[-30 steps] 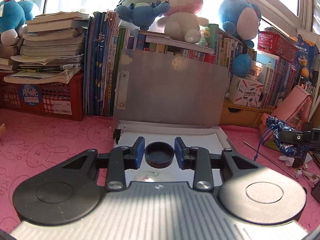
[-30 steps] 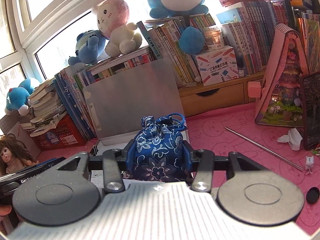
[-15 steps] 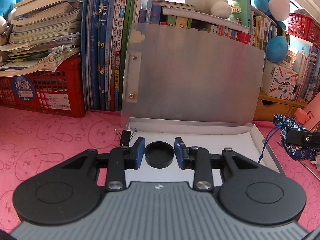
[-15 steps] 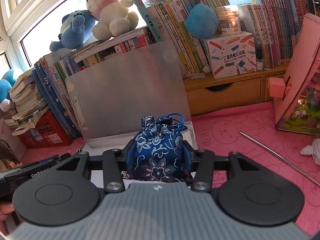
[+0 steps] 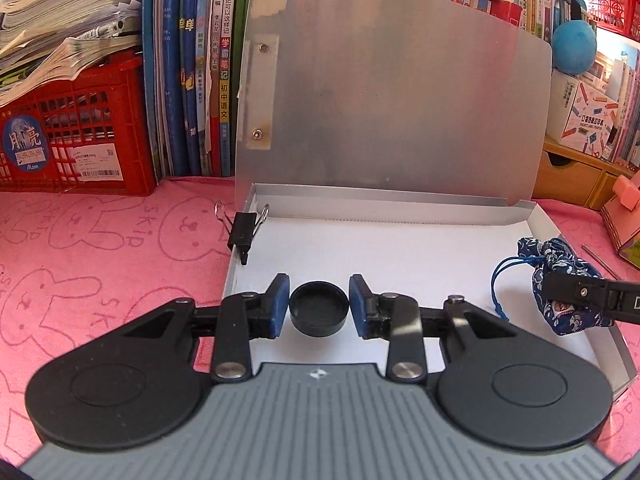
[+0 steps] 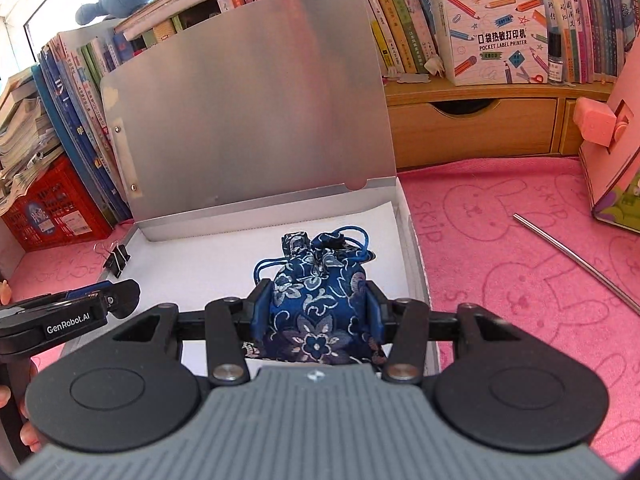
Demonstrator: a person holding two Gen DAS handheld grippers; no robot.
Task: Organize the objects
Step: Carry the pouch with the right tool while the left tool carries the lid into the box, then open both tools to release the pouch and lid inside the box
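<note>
The black cap [image 5: 318,314] sits clamped in the left gripper [image 5: 319,307], the blue pouch [image 6: 320,312] in the right gripper [image 6: 316,316], both just above the open box [image 5: 616,340]. I judge placing underway; next, lower and release.

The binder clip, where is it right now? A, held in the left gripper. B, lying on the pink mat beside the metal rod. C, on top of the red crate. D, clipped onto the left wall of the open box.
D: the black binder clip sits clamped on the left wall of the open box, near its back corner.
</note>
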